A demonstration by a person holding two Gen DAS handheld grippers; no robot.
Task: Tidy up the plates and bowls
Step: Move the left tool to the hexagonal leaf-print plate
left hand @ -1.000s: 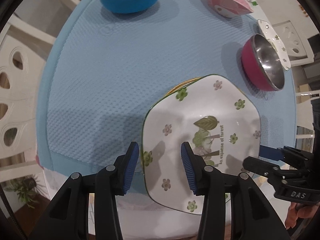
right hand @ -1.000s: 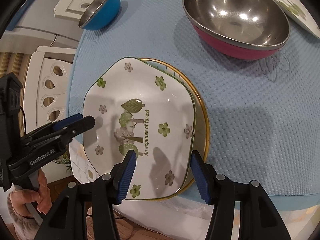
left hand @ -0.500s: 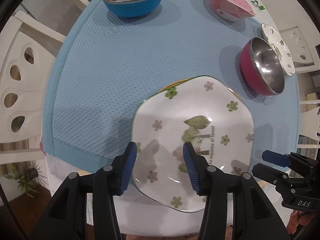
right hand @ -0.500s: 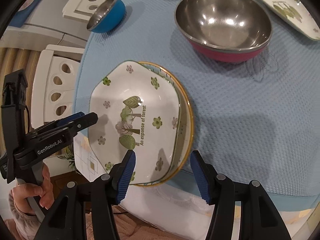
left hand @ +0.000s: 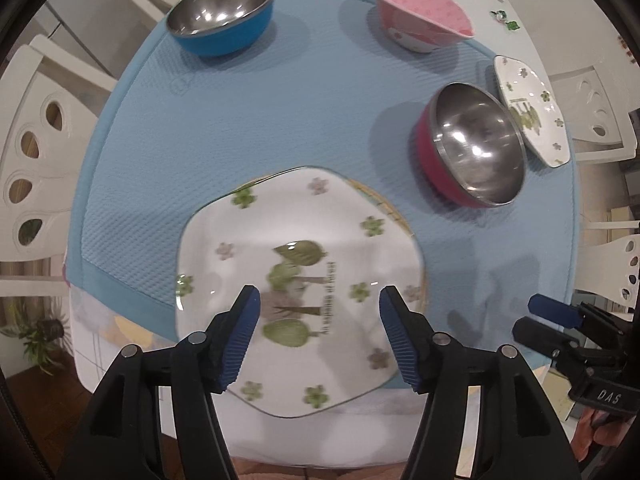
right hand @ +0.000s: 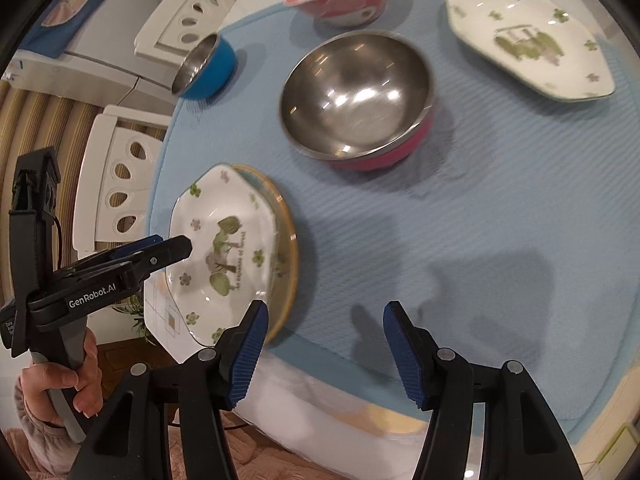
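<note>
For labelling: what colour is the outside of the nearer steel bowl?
Pink, best in the right wrist view.

A white table, probably round, carries a blue mat.

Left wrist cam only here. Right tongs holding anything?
Observer: No. The right tongs stand open over the blue textured mat, with nothing between them.
Operator: What's under the white hexagonal floral plate?
Observer: A round yellow-rimmed plate. The white hexagonal floral plate sits in it, off-centre.
Operator: Is the second floral plate touching the pink steel bowl?
Observer: No. The second floral plate lies flat, and mat shows between it and the pink steel bowl.
</note>
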